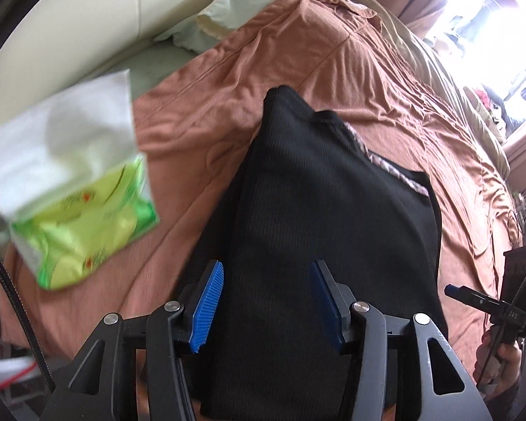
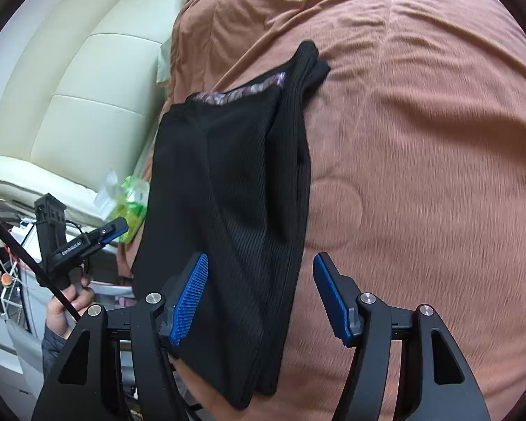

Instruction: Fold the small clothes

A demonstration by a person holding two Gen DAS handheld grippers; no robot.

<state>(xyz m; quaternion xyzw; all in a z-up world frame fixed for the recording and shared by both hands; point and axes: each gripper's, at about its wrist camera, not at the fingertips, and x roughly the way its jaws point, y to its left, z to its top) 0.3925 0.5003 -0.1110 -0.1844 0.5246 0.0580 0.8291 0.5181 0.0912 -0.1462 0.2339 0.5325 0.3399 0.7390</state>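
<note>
A folded black ribbed garment (image 1: 319, 231) lies flat on a bed covered by a rumpled terracotta-coloured bedspread (image 1: 249, 80), a strip of patterned pinkish lining (image 2: 242, 93) showing along one folded edge. The left gripper (image 1: 268, 301) hangs just above the near end of the cloth, its blue-padded fingers (image 1: 208, 303) spread wide apart and closed on nothing, the dark fabric filling the gap between them. The right gripper (image 2: 259, 298) is likewise wide open and empty; in its own view one finger sits over the garment's near edge while the other stands over bare bedspread just beside it. Each tool appears in the other's camera: the right gripper at the far right edge of the left view, held in a hand (image 1: 501, 361), and the left gripper at the lower left of the right view, gripped by a hand (image 2: 70, 301) in a dark sleeve. A green and white plastic packet (image 1: 77, 189), blurred, lies on the bedspread well to the left of the garment, near a cream padded headboard (image 2: 87, 98). A pale pillow (image 1: 224, 14) rests at the head of the bed, and a bright, overexposed window (image 1: 487, 24) glares at the upper right of the left view.
</note>
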